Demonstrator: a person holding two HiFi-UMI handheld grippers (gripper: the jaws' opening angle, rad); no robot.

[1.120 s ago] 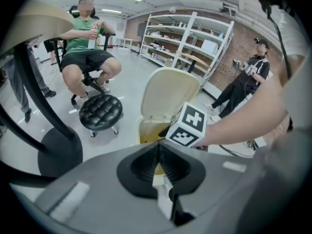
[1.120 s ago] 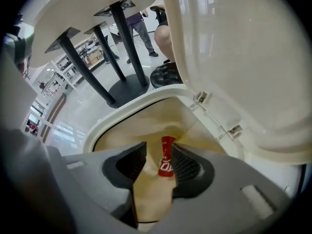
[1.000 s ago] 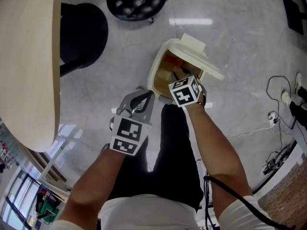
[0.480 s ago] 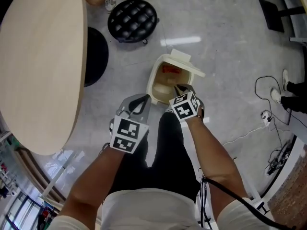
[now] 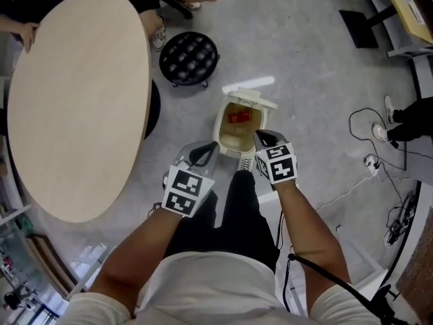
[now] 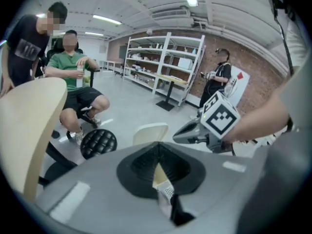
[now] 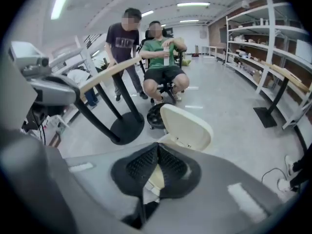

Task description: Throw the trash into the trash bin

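We find left hand-held gripper (image 5: 201, 156) pressed together, right hand-held gripper (image 5: 262, 137) just closed, both empty — trash bin (image 5: 221, 122) ahead, near rim partly hidden, red trash (image 5: 238, 117) inside.

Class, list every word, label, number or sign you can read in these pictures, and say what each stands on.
No text can be read anywhere.
On the left claw and right claw: only square black-and-white patterns, no letters.
Print on the dark shirt: too blurred to read.
Red mark on the white board: too small to read.
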